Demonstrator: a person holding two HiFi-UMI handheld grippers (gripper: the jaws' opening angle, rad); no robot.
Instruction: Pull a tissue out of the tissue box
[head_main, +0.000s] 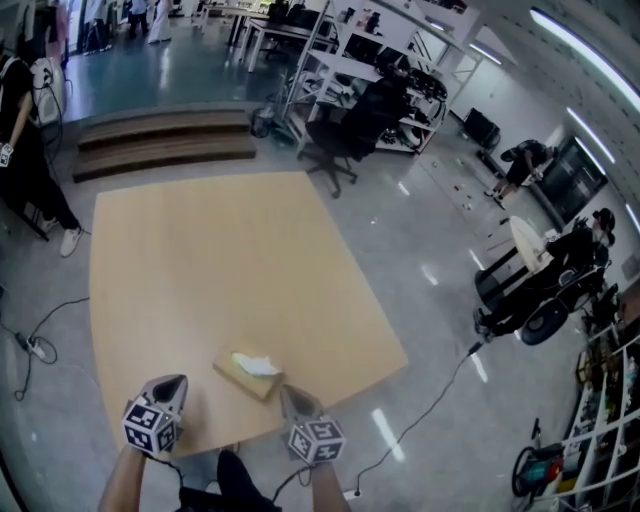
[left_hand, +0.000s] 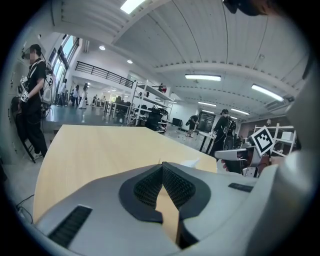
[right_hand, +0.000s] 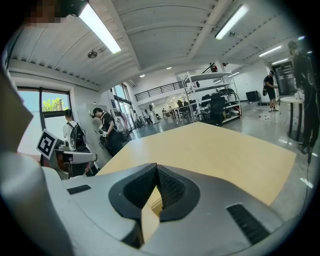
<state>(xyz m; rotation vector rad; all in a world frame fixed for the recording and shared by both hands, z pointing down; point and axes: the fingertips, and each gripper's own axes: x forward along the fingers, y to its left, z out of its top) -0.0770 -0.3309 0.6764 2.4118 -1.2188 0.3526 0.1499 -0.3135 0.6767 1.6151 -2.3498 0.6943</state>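
Nothing is pulled yet: the tissue sticks up from the tissue box. The left gripper is at its nine o'clock and the right gripper at four o'clock, both closed and empty.

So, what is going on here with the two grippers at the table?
A person holds a gripper in each hand at the near edge of a wooden table. A tissue box lies between them, with a white tissue sticking out of its top. The left gripper and the right gripper both have their jaws together and hold nothing. Neither touches the box, so the tissue is not pulled yet.
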